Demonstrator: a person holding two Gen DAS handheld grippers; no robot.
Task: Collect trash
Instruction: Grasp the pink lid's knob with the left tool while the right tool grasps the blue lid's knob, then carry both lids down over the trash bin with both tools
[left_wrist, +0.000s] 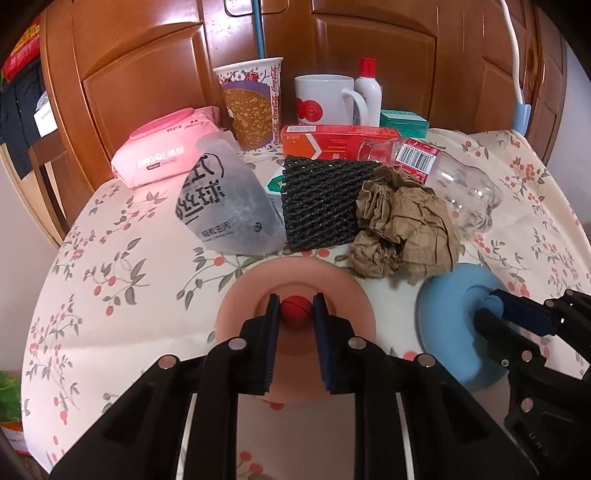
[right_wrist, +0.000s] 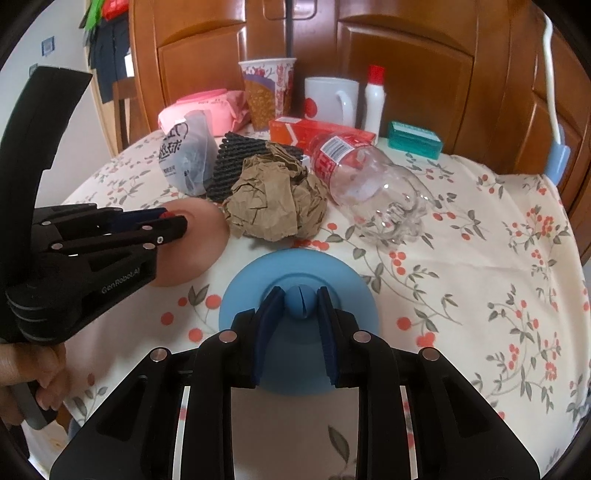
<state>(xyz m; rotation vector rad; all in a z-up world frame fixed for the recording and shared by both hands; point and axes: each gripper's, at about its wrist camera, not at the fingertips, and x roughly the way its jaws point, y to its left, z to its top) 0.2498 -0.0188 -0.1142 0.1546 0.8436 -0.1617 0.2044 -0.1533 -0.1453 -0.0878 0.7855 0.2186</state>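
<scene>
two grippers, each clamped on a lid knob: the left gripper pinches the red knob of the pink lid, the right gripper the blue knob of the blue lid. just beyond lie the crumpled paper, light and soft, best pinched at a fold, and the empty bottle, slick and prone to roll. the mug and cup stand well behind.
</scene>
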